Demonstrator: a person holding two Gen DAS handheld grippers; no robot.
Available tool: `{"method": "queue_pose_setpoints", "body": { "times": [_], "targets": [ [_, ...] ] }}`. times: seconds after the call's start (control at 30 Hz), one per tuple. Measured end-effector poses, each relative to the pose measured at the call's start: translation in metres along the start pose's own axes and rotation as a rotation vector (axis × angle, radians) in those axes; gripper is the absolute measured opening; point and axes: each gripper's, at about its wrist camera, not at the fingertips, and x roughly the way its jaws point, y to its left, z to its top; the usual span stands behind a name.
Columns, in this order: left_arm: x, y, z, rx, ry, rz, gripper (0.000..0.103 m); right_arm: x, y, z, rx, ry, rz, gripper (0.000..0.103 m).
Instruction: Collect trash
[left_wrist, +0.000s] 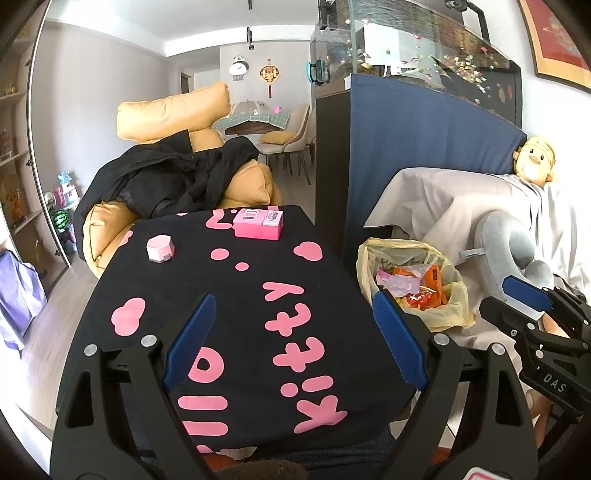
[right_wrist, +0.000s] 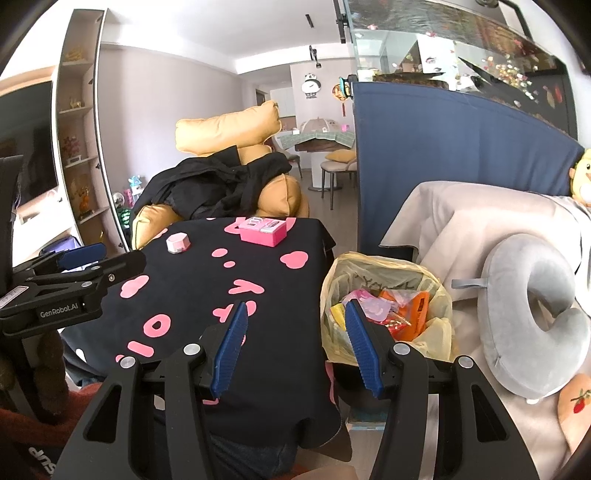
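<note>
A yellow plastic trash bag (left_wrist: 369, 258) (right_wrist: 369, 266) stands open to the right of the table, between it and the sofa. Colourful wrappers (left_wrist: 424, 284) (right_wrist: 402, 306) fill it. My left gripper (left_wrist: 295, 332) hovers open over the black tablecloth with nothing between its blue pads. My right gripper (right_wrist: 295, 339) is also open and empty, over the table's right edge, its right finger in front of the bag's mouth. Each gripper shows in the other's view: the right one (left_wrist: 495, 295) beside the bag, the left one (right_wrist: 123, 254) over the table's left side.
A black cloth with pink letters (left_wrist: 236, 295) (right_wrist: 207, 295) covers the table. On its far part lie a pink box (left_wrist: 258, 223) (right_wrist: 262, 229) and a small pink hexagonal case (left_wrist: 160, 249) (right_wrist: 178, 242). A grey neck pillow (right_wrist: 532, 314) rests on the covered sofa; a tan armchair (left_wrist: 177, 118) with black clothing stands behind.
</note>
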Motion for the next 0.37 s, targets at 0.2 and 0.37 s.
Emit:
{"method": "queue_pose_setpoints", "body": {
  "times": [0.2,0.37],
  "targets": [
    [0.002,0.004,0.001,-0.01,0.009,0.005,0.083,0.0,0.0,0.001,0.002,-0.001,0.0,0.052],
    [0.013,0.009,0.002,-0.018,0.051,-0.006,0.083,0.01,-0.001,0.0,0.015,0.019,0.0,0.053]
  ]
}}
